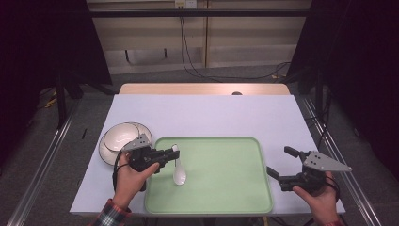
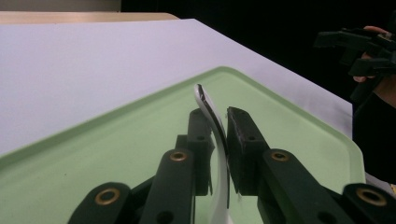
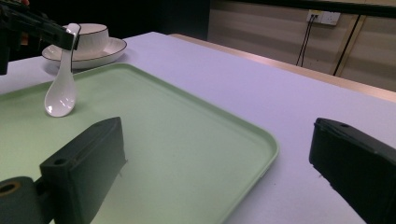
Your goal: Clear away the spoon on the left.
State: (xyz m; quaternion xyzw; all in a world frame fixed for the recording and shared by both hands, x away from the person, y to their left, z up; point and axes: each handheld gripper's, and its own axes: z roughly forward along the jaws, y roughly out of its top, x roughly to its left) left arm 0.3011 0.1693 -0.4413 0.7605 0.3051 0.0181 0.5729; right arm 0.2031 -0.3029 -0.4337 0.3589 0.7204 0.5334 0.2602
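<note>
A white ceramic spoon (image 1: 179, 172) stands with its bowl on the left part of a pale green tray (image 1: 221, 176). Its handle rises into my left gripper (image 1: 173, 153), which is shut on it. In the left gripper view both black jaws press on the handle of the spoon (image 2: 205, 95) over the tray (image 2: 116, 154). In the right gripper view the spoon (image 3: 60, 93) leans up from the tray (image 3: 187, 140). My right gripper (image 1: 279, 160) hovers beside the tray's right edge, open, with nothing between its jaws (image 3: 215, 126).
A white bowl (image 1: 123, 135) with a dark rim sits on a white plate (image 1: 104, 153) left of the tray, just behind my left hand. The table is pale lilac (image 1: 207, 113). My right gripper (image 2: 359, 46) shows far off in the left gripper view.
</note>
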